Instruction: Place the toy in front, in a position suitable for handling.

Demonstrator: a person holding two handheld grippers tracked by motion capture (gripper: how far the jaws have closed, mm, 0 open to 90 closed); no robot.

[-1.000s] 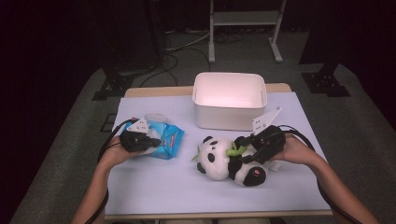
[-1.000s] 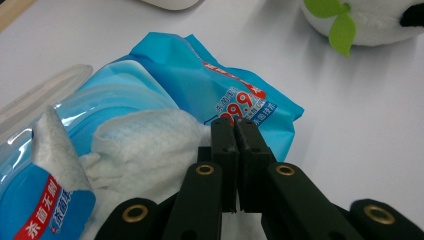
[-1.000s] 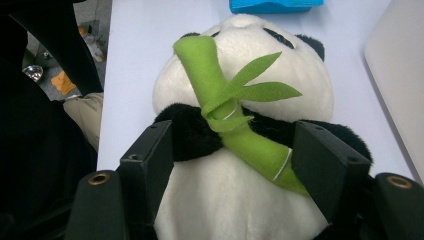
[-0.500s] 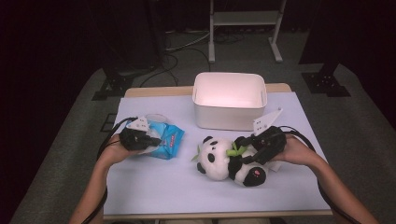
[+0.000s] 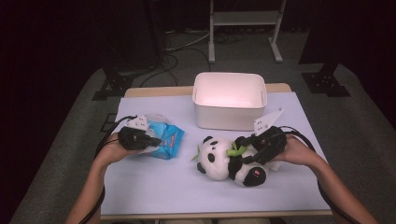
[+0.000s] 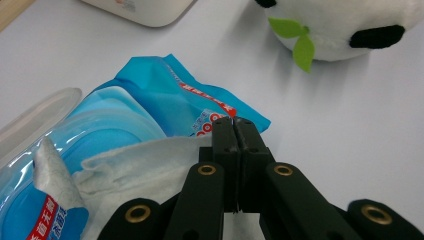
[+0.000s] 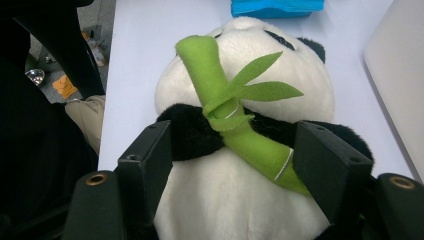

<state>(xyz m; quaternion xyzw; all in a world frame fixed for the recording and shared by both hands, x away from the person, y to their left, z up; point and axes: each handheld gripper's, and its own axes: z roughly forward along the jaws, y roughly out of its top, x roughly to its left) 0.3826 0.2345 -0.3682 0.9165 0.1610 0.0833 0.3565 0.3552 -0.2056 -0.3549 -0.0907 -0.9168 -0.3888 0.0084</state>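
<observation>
A blue pack of wet wipes (image 5: 170,137) lies at the left of the table with its clear lid (image 6: 35,112) flipped open. A white wipe sheet (image 6: 140,160) sticks out of it and runs up to my left gripper (image 6: 235,122), whose jaws are pressed together on the sheet's edge. At the right a plush panda (image 5: 217,161) lies on its back, holding a green bamboo stalk (image 7: 220,100). My right gripper (image 5: 243,151) reaches in from the right. Its jaws sit wide apart on both sides of the panda's body (image 7: 300,95), touching its black arms.
A white plastic bin (image 5: 229,119) stands at the back middle of the table, just behind the panda. The table's front edge is near the person's forearms. A metal stand and cables are on the floor beyond the table.
</observation>
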